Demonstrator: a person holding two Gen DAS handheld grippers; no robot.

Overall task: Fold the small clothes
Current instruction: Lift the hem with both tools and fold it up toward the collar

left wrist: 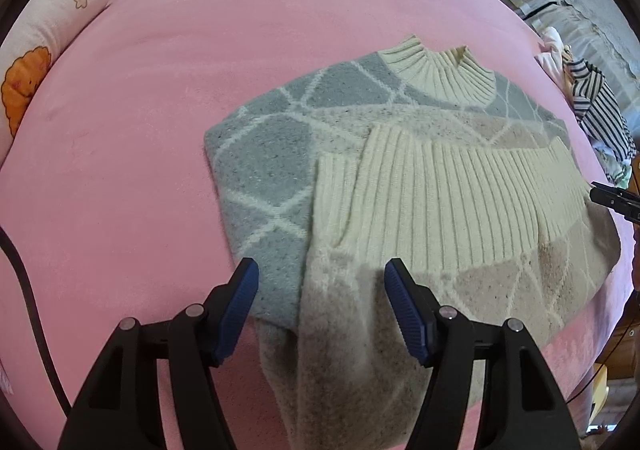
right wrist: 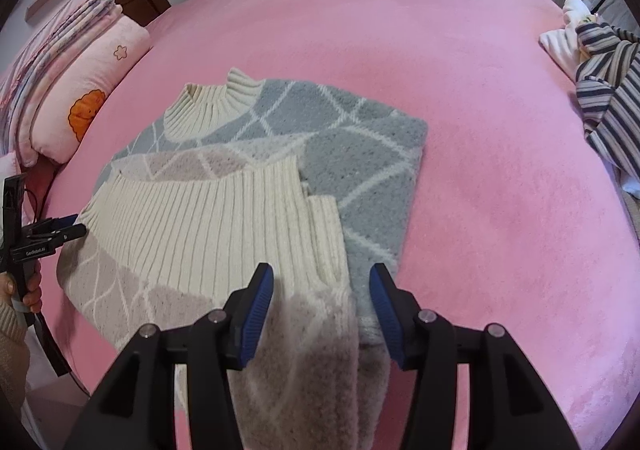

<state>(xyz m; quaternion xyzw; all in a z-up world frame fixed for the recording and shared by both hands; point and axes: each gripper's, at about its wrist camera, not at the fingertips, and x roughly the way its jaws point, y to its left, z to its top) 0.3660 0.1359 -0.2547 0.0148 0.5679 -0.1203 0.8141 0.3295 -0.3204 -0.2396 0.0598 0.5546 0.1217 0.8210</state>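
Note:
A knit sweater (left wrist: pixel 280 153) in grey and beige diamonds, with a cream ribbed collar (left wrist: pixel 440 69) and a cream ribbed hem, lies folded on the pink bed cover (left wrist: pixel 200 29). Its hem is laid up over the body. My left gripper (left wrist: pixel 322 290) hangs open above the sweater's near edge, with fabric lying between its blue pads, untouched by them. My right gripper (right wrist: pixel 322 294) is open the same way over the other near corner of the sweater (right wrist: pixel 360 153), its pads clear of the cloth. Each gripper shows at the side of the other's view.
A pink pillow (right wrist: pixel 92 89) with an orange print and folded blankets (right wrist: pixel 68 21) lie at the left. A pile of striped and white clothes (right wrist: pixel 608 89) sits at the right edge. A dark cable (left wrist: pixel 24 290) runs along the bed's left side. A person's hand (right wrist: pixel 32 290) holds the left gripper.

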